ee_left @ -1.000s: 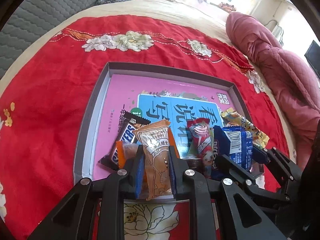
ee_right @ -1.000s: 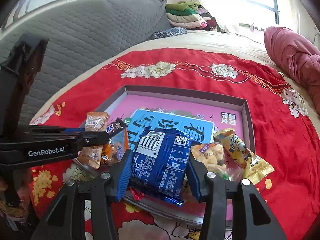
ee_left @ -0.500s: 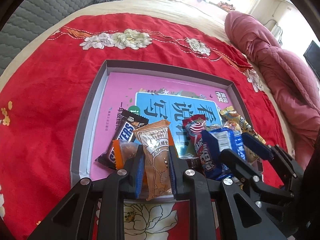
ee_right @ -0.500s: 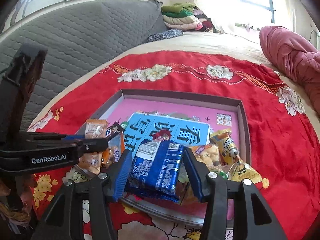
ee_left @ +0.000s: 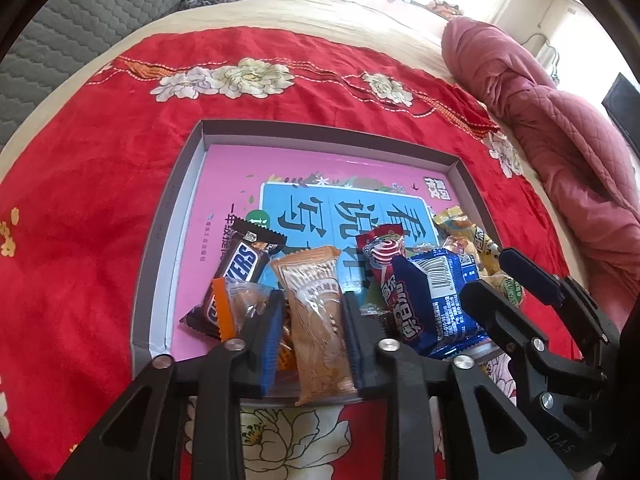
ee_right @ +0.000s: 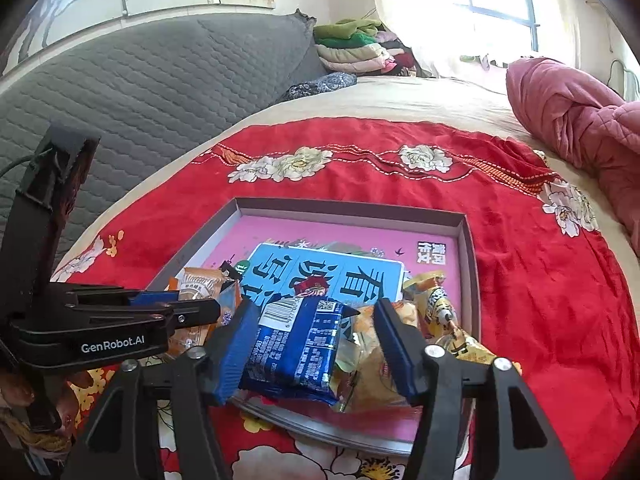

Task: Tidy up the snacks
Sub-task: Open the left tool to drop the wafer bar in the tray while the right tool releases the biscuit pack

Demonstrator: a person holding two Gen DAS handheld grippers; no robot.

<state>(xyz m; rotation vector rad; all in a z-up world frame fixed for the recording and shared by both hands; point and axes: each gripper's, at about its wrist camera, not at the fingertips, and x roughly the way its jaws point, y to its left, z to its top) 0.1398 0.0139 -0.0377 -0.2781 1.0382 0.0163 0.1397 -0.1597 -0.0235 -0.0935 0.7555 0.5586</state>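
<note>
Now, on a red floral blanket spread over the bed, a shallow grey-rimmed box with a pink and blue printed floor holds your snacks, all bunched at its near edge. Your right gripper straddles the blue biscuit packet, which lies on the heap; its jaws are opening, the right pad well clear of the wrapper, the left just beside it. Your left gripper stands over the tan snack packet, jaws opening from a narrow setting, the packet between the blue pads and resting on the box's front rim. To its left lies a Snickers bar under an orange-edged clear wrapper. A red swirl-print candy packet sits between the tan and blue packets, and yellow packets crowd the right wall.
</note>
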